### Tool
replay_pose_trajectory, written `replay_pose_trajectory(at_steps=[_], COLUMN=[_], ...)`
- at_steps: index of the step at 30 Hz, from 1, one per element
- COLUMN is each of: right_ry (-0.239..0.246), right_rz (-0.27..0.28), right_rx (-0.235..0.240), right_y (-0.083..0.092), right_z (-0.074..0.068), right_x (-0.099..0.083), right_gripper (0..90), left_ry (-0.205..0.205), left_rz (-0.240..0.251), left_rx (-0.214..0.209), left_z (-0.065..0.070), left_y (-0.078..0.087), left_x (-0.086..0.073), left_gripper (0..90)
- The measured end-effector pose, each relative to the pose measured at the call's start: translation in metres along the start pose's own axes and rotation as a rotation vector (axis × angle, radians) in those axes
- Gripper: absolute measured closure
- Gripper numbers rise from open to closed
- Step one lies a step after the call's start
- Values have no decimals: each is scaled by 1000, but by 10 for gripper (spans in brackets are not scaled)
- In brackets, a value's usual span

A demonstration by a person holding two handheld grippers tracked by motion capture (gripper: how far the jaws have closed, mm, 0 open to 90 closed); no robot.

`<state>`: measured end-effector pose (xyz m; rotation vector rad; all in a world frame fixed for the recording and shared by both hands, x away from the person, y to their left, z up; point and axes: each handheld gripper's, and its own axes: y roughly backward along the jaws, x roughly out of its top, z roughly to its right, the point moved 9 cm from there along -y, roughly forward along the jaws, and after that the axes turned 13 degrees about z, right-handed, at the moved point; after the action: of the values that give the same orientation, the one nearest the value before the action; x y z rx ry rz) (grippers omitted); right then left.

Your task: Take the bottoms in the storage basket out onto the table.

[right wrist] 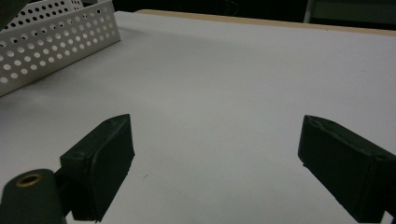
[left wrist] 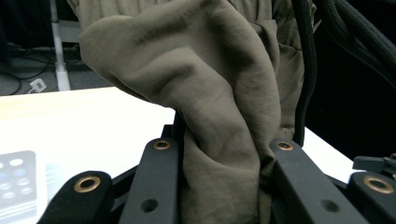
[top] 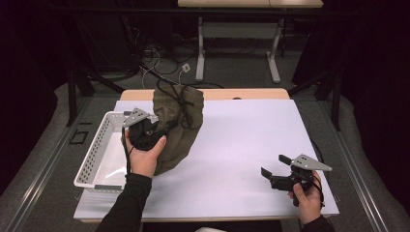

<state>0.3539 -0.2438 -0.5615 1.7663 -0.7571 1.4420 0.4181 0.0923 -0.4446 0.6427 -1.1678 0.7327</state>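
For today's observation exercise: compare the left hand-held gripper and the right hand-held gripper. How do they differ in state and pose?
The left hand-held gripper is clamped on the olive drawstring bag; the right hand-held gripper holds nothing, its jaws wide apart. The left is raised beside the white perforated basket, lifting the bag; the right sits low over bare table. Both are black, each carried in one hand.

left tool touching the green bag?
Touching. In the left gripper view the left tool has its jaws pinched on a fold of the green bag.
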Motion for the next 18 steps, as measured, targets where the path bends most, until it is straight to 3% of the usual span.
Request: replay_pose_trajectory(at_steps=[18], right_ry=[-1], right_rz=[4], right_rx=[-1], right_y=[0], right_z=[0], right_x=[0], right_gripper=[104], left_ry=[-2], left_rz=[-3], left_rx=[-28], left_z=[18], left_y=[-14], left_x=[-10], left_gripper=[739])
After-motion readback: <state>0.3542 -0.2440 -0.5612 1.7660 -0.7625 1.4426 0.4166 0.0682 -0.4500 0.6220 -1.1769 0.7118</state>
